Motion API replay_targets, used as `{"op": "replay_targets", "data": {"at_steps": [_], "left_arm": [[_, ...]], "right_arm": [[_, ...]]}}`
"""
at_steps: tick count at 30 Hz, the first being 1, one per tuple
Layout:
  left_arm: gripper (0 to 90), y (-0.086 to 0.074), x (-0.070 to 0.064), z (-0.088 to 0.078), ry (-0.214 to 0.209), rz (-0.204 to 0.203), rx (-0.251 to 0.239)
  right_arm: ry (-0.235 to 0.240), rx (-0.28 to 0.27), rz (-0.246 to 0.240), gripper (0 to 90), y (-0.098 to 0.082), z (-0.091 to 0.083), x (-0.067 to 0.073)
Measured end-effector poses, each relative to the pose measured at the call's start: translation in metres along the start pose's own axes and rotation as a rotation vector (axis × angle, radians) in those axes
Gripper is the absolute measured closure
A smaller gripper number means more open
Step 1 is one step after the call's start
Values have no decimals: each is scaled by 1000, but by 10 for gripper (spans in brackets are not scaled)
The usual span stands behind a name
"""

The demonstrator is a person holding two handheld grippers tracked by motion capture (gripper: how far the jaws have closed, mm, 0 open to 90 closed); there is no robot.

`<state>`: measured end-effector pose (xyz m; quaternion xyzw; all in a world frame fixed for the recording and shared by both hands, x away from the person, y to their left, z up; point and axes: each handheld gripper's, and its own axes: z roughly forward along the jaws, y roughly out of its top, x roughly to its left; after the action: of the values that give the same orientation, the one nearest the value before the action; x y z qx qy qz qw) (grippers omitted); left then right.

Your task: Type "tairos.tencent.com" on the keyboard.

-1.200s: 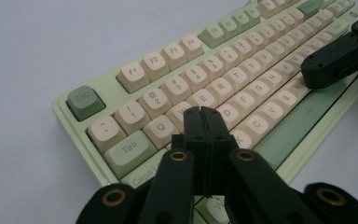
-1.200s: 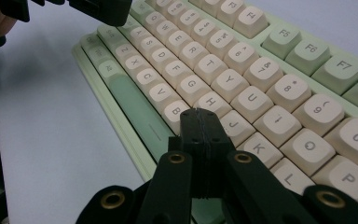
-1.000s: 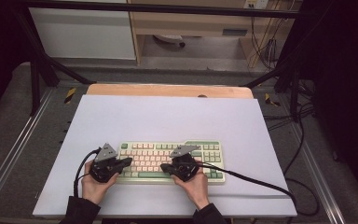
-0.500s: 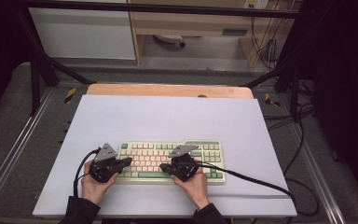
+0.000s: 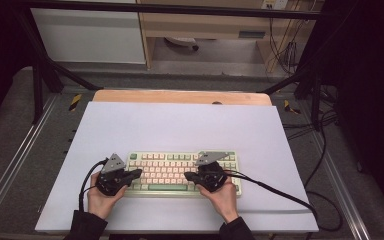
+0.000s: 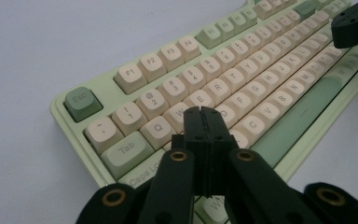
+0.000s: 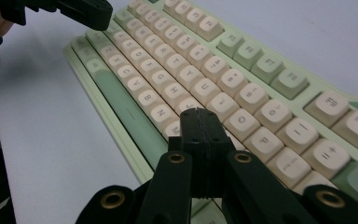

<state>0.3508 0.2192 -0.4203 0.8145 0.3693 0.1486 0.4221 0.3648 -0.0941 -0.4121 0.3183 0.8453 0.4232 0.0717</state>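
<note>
A pale green keyboard (image 5: 180, 162) with cream keys lies near the front of the white table top (image 5: 180, 125). My left gripper (image 5: 139, 173) is shut with nothing in it, its tips over the keyboard's left end. In the left gripper view its closed tips (image 6: 203, 112) hover at the keyboard (image 6: 242, 79) around the W and S keys. My right gripper (image 5: 187, 176) is shut and empty over the keyboard's right half. In the right gripper view its tips (image 7: 198, 113) sit above the keyboard (image 7: 242, 93) near the J and K keys.
A wooden board (image 5: 180, 96) runs along the table's far edge. Cables (image 5: 280, 192) trail from both grippers over the front of the table. Metal frame legs and loose wires stand on the floor beyond and to the right.
</note>
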Motion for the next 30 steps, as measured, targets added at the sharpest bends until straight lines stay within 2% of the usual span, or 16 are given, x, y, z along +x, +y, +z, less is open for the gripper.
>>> {"op": "replay_targets", "data": {"at_steps": [11,17,23,30], "left_arm": [[900,6,-7,5,-10,10,9],[900,14,-10,10,-12,20,10],[900,23,-14,13,-8,39,12],[900,31,-18,25,-7,45,23]], "right_arm": [[-49,7,37,900,-23,-25,-24],[-62,-8,59,900,-35,-38,-33],[-70,-10,59,900,-41,-43,-37],[-76,-16,67,900,-44,-46,-38]]}}
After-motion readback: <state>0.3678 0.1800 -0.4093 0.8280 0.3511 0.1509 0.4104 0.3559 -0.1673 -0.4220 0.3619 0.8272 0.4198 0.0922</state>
